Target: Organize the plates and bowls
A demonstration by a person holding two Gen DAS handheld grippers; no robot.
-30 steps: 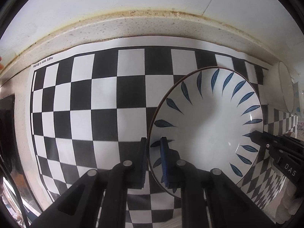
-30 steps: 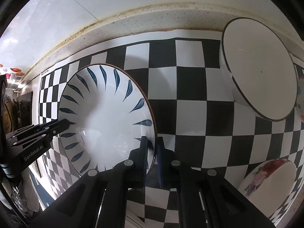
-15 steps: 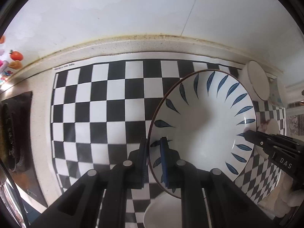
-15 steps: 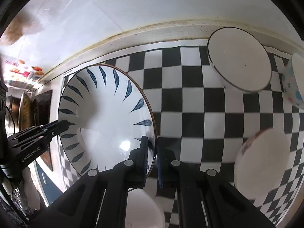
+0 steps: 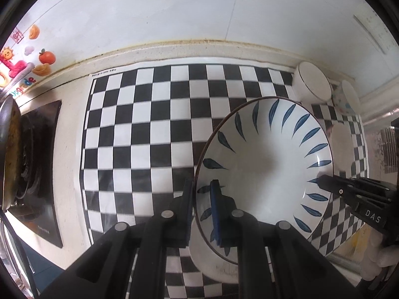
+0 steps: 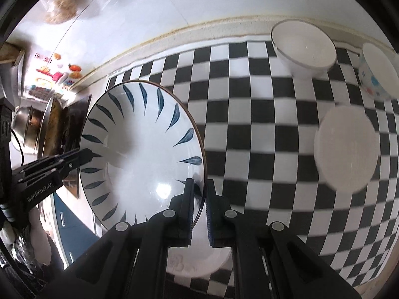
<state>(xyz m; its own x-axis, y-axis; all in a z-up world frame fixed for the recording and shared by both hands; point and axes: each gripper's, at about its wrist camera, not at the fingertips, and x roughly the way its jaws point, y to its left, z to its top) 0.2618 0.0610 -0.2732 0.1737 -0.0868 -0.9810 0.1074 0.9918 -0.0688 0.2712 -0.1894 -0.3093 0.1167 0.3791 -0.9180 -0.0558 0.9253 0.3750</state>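
A wide white plate with blue leaf marks (image 5: 264,169) (image 6: 142,149) hangs tilted above the black-and-white checkered mat (image 5: 149,129) (image 6: 261,129). My left gripper (image 5: 200,194) is shut on its left rim. My right gripper (image 6: 199,191) is shut on the opposite rim. Each gripper shows in the other's view, the right gripper (image 5: 320,180) at the plate's right edge and the left gripper (image 6: 87,153) at its left edge. A white bowl (image 5: 214,266) (image 6: 194,259) stands on the mat below the plate, partly hidden by it and by my fingers.
A dark-rimmed white bowl (image 5: 311,84) (image 6: 303,42) and a dotted bowl (image 5: 348,97) (image 6: 376,74) stand at the mat's far right by the wall. Another pale bowl (image 5: 343,144) (image 6: 346,147) sits nearer. A black stove (image 5: 35,164) with a pan (image 5: 7,144) lies left.
Both grippers have risen with the plate between them, so the mat looks smaller and farther. The white bowl beneath the plate and the stove have come into view.
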